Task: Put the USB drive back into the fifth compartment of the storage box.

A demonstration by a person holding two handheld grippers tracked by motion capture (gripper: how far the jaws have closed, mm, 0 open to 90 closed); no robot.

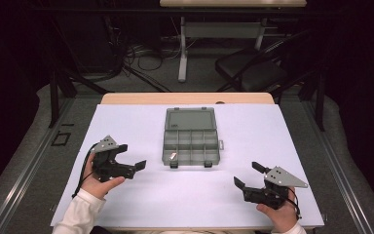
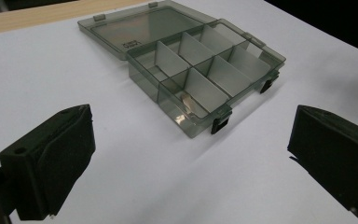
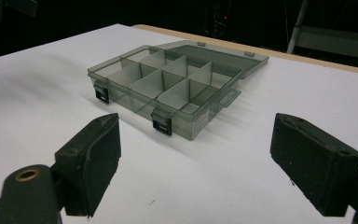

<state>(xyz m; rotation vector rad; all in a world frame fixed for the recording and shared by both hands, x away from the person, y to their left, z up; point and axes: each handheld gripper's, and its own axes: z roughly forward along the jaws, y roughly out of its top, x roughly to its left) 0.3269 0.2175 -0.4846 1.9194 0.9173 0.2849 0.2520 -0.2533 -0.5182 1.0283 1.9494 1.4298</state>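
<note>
Left hand-held gripper (image 1: 131, 156): jaws spread wide apart, nothing between them, held by the left hand (image 1: 97, 183) low over the white surface (image 1: 126, 126), left of centre. Right hand-held gripper (image 1: 248, 174): jaws likewise wide apart and empty, held by the right hand (image 1: 280, 214) near the front right edge. Between and beyond both sits a smoky transparent compartment box (image 1: 191, 146), lid (image 1: 191, 119) folded back flat, dividers upright, two black latches (image 2: 221, 124) on its near wall. Well apart from both grippers. One small item (image 1: 173, 156) lies in a front left compartment; identity unclear.
</note>
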